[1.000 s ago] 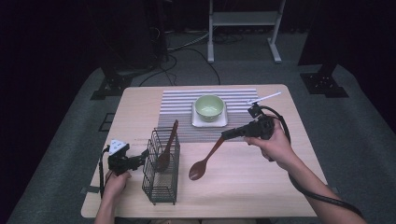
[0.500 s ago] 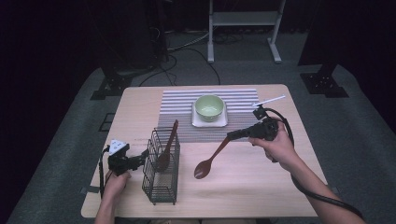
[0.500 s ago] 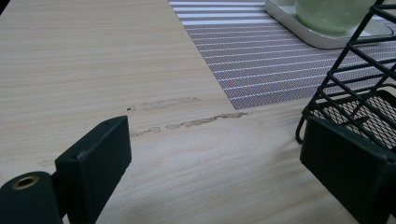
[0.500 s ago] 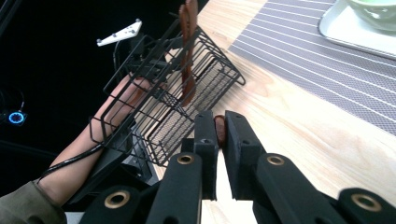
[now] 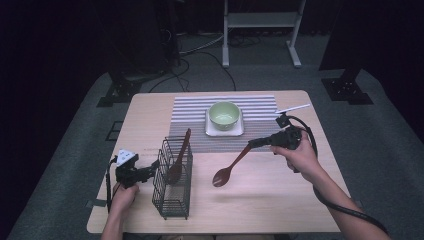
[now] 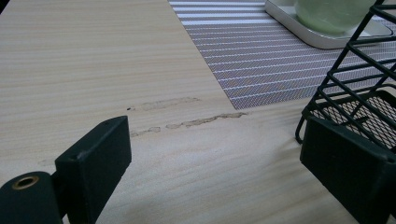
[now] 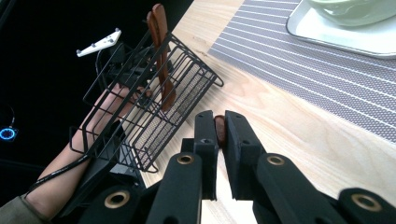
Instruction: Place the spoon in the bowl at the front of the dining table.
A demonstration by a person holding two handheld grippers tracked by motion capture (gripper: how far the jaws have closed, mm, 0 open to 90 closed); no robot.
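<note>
The step in hand looks like a carry: the right gripper (image 5: 256, 143) holds a brown wooden spoon (image 5: 231, 166) by the far end of its handle, jaws pinched tight on it, as the right gripper view confirms with a sliver of red-brown wood between the closed pads. The spoon hangs at a slant over the bare wooden table (image 5: 280, 200), bowl end low and toward the near left, between the striped placemat (image 5: 192, 125) and the black wire caddy (image 5: 172, 182). A second wooden utensil (image 5: 177, 160) already stands in that caddy, so the likely goal is to add this spoon beside it.

The next move probably calls for swinging the spoon left over the caddy's open top, tipping it closer to upright, bowl down, and lowering it in before letting go.

The right hand (image 5: 295, 157) is raised off the table, forearm coming in from the near right. The left gripper (image 5: 150, 172) sits low at the caddy's left side, jaws spread wide with nothing between them, one jaw close against the wire; it seems placed to steady the caddy. A green bowl (image 5: 224, 114) on a white tray (image 5: 225, 131) rests at the far middle.
</note>
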